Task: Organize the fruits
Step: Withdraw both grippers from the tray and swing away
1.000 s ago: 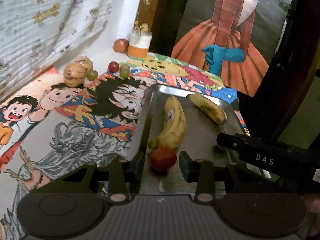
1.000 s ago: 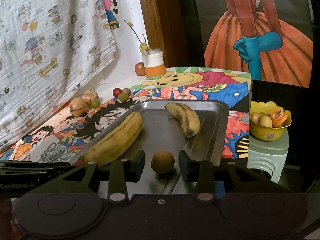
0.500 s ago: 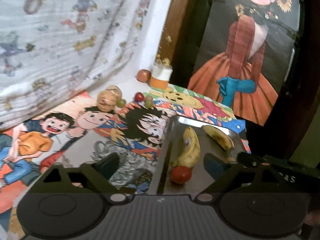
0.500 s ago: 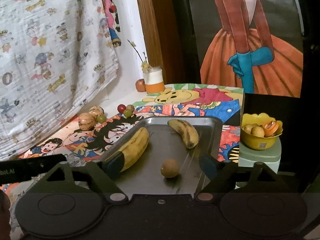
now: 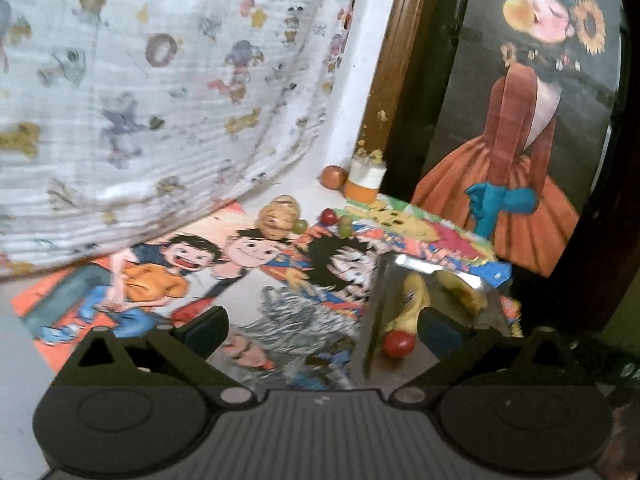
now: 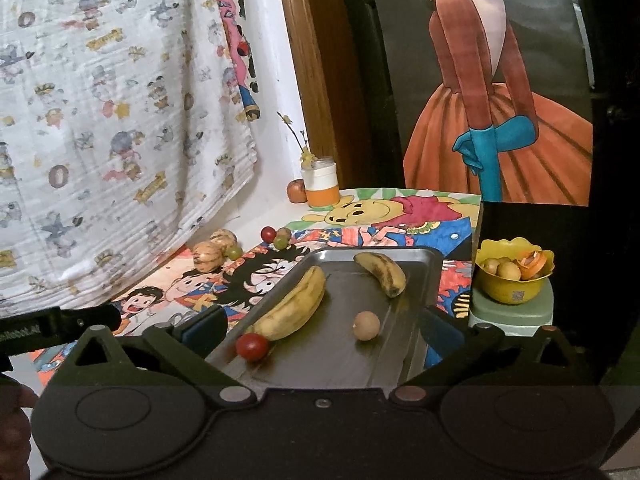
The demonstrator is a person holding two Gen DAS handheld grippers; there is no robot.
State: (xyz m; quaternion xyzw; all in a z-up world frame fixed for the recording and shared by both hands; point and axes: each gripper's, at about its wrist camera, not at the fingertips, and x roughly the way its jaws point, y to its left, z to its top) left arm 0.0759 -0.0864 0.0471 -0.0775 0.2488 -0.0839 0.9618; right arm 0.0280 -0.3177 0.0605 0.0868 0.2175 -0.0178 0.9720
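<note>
I take the metal tray (image 6: 420, 276) as my landmark. Four fruits lie in it: a big banana (image 6: 294, 306) along its left side, a smaller spotted banana (image 6: 382, 272) toward its far end, a red tomato (image 6: 252, 346) at its near-left corner touching the big banana's tip, and a round tan fruit (image 6: 366, 325) near the middle, apart from the rest.

Both tongs are spread wide with nothing between the jaws. My right tongs (image 6: 322, 328) hang over the tray's near end. My left tongs (image 5: 322, 326) sit off the tray's left rim, above the cartoon mat (image 5: 160, 276) on the counter.

What is left to gather lies beyond the tray's far-left corner: two brownish round fruits (image 6: 208, 258), green grapes (image 6: 235, 252) beside them, and a red grape (image 6: 268, 234) with a green one just by it. A reddish fruit (image 6: 296, 191) sits further back, next to the white and orange jar (image 6: 321, 186).

That cluster lies ahead and to the left of both tongs, and I judge the left tongs nearer, with open mat in the way instead of the tray. The fruits are round, so no axis matters. The two brownish ones touch, so I would come at the nearer one from the side away from its neighbour.
</note>
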